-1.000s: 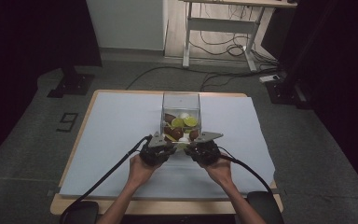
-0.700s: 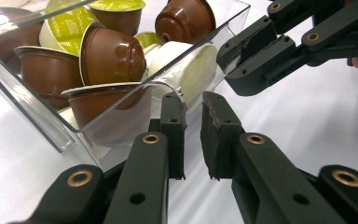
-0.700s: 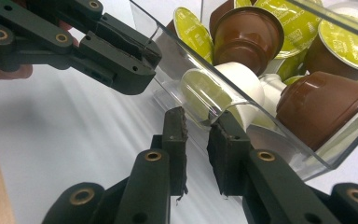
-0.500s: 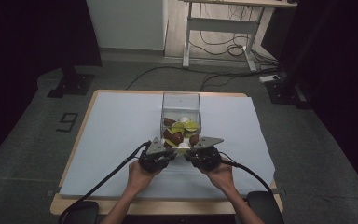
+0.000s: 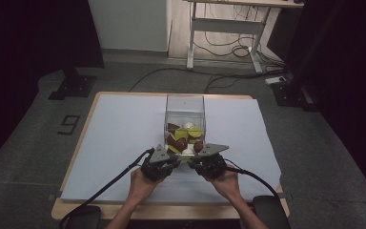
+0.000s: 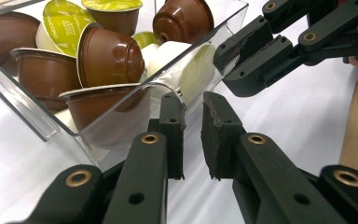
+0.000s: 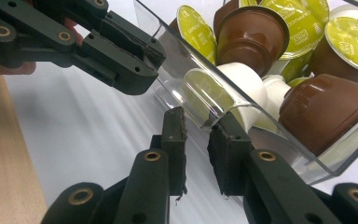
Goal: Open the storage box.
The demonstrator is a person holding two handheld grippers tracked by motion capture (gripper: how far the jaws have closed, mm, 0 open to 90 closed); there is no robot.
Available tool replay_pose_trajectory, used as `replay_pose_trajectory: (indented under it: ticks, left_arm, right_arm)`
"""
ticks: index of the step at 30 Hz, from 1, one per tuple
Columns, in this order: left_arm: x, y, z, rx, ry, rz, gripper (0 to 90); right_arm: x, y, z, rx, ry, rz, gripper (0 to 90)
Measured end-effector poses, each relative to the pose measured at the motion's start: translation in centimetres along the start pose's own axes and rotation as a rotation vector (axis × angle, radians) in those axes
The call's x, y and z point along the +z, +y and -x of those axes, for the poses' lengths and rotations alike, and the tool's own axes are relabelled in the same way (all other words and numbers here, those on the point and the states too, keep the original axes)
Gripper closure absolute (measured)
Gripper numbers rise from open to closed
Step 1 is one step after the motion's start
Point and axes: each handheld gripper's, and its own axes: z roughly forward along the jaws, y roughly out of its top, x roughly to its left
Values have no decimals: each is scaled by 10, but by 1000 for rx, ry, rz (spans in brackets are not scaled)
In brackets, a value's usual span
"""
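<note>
Because the box (image 5: 185,109) is clear hard plastic with thin walls, it should feel stiff but slick, and it could crack or slip if squeezed at one spot; loaded with capsules (image 5: 185,138), it is probably light to moderate in weight, with loose contents that shift when tipped. It sits on the pale sheet (image 5: 119,133) covering the bench (image 5: 76,143), near the middle, its near end at the two hand-held grippers. The left hand-held gripper (image 6: 193,102) has its jaws a narrow gap apart right at the near rim of the box, closed on nothing. The right hand-held gripper (image 7: 196,122) also stands slightly parted at that rim; its one jaw seems to touch the wall, though I cannot tell if it grips. The best hold is likely the near wall edge, one gripper toward each corner, pads flat on the plastic. Inside the box lie small tapered cups, smooth and rigid: brown ones (image 6: 109,56), white ones (image 7: 242,84), and some with yellow-green foil lids (image 7: 354,37), heaped at angles
</note>
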Motion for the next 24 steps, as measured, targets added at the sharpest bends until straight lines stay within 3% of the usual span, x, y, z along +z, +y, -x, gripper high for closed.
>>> replay_pose_trajectory:
  ticks: [11, 24]
  left_arm:
    - [-4, -3, 7, 8, -38, 17, 775]
    - [-7, -8, 16, 27, -28, -11, 780]
  right_arm:
    - [-3, -3, -8, -12, 17, -1, 765]
    - [-5, -7, -15, -23, 18, -19, 765]
